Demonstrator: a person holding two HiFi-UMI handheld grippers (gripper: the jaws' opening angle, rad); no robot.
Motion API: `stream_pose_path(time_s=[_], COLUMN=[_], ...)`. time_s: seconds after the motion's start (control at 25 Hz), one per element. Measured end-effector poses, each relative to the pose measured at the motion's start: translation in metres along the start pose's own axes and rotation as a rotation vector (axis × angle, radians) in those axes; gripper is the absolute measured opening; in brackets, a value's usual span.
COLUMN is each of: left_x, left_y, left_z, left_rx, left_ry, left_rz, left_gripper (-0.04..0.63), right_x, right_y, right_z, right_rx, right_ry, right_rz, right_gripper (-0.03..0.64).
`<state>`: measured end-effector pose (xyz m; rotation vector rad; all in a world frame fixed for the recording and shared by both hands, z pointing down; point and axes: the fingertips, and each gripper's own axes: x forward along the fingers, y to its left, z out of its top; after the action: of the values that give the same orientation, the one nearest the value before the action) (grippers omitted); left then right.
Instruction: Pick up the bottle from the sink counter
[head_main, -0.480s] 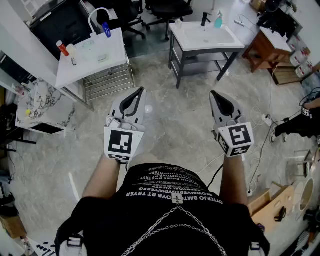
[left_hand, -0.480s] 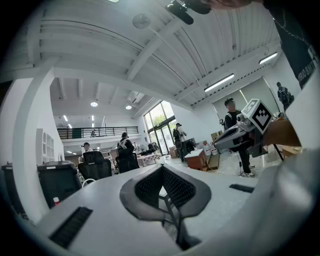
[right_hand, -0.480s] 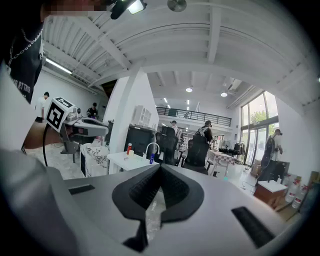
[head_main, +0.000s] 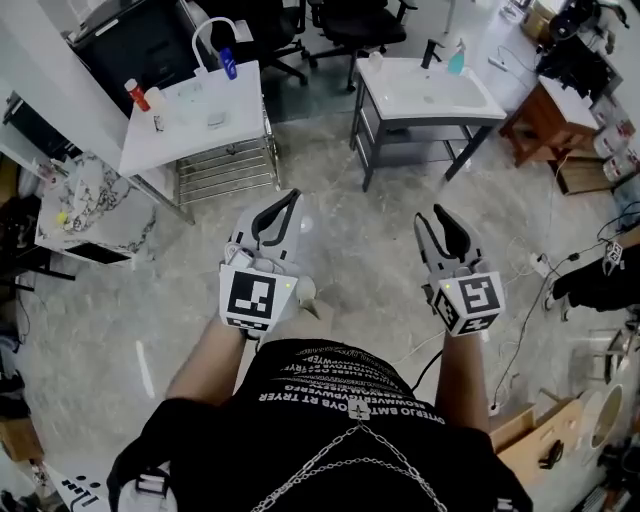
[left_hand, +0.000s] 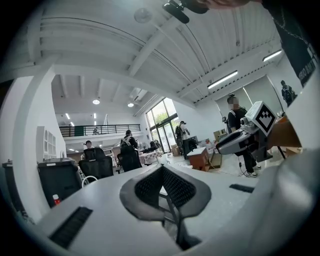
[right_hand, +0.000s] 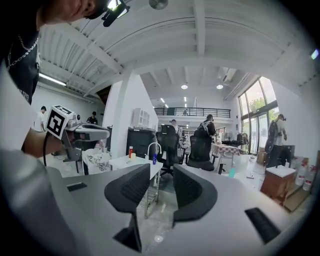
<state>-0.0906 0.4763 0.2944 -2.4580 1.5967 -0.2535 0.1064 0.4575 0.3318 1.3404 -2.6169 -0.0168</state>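
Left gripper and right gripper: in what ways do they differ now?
The left gripper has its jaws meeting at the tips; the right gripper has them apart with a clear gap. In the head view the left gripper leans rightward, the right gripper slightly leftward. Both are empty and held above the floor, far from the sink counter.

We see a black short-sleeved T-shirt (head_main: 330, 395) printed with bands of white lettering and crossed by a silver chain (head_main: 345, 440) with a small central ornament. The left gripper (head_main: 285, 205) and right gripper (head_main: 435, 225) have pale grey shells. Their jaws are lined with dark ribbed pads (right_hand: 131, 187). Each gripper carries a white marker cube (head_main: 249, 297) bearing black square codes.
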Motion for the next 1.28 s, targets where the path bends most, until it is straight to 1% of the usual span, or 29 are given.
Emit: stream_pose_path(time_s=[0.2, 0.32, 0.4, 0.56, 0.64, 0.8, 0.88, 0.96, 1.12, 1.2, 1.28], left_x=[0.043, 0.077, 0.100, 0.141, 0.158, 0.187, 0.202, 0.213, 0.226, 0.232, 0.239], left_y=[0.036, 0.064, 0.083, 0.135, 0.162, 0.199, 0.209, 0.215, 0.211, 0.209, 0.212], left_z=[-0.015, -0.030, -0.036, -0.042, -0.045, -0.054, -0.059, -0.064, -0.076, -0.078, -0.077], left_rx=[-0.013, -0.008, -0.004, -0.002, 0.005, 0.003, -0.025, -0.072, -0.134, -0.145, -0.137], left_ry=[-0.016, 0.001, 0.009, -0.006, -0.006, -0.005, -0.010, -0.017, -0.009, -0.007, -0.009], left_rz=[0.010, -0.001, -0.016, -0.031, -0.037, -0.068, -0.087, -0.104, -0.155, -0.173, -0.168], left_gripper=[0.005, 0.005, 0.005, 0.005, 0.005, 0.005, 0.005, 0.005, 0.005, 0.005, 0.005], right_x=[0.049, 0.090, 0.117, 0.180, 0.210, 0.250, 0.265, 0.274, 0.280, 0.281, 0.286], right_y=[-0.019, -0.033, -0.042, -0.056, -0.062, -0.067, -0.073, -0.077, -0.087, -0.094, -0.099], right_z=[-0.001, 0.007, 0.015, 0.029, 0.034, 0.044, 0.046, 0.044, 0.040, 0.035, 0.031], right_rx=[0.012, 0.018, 0.023, 0.029, 0.039, 0.037, 0.029, 0.023, 0.030, 0.049, 0.059], right_ry=[0.008, 0.014, 0.014, 0.016, 0.019, 0.018, 0.026, 0.044, 0.049, 0.045, 0.049], right_rz=[-0.012, -0.014, -0.020, -0.038, -0.055, -0.081, -0.094, -0.102, -0.134, -0.145, -0.142], right_gripper=[0.184, 0.224, 0.230, 0.237, 0.257, 0.278, 0.278, 0.279, 0.279, 0.279, 0.279])
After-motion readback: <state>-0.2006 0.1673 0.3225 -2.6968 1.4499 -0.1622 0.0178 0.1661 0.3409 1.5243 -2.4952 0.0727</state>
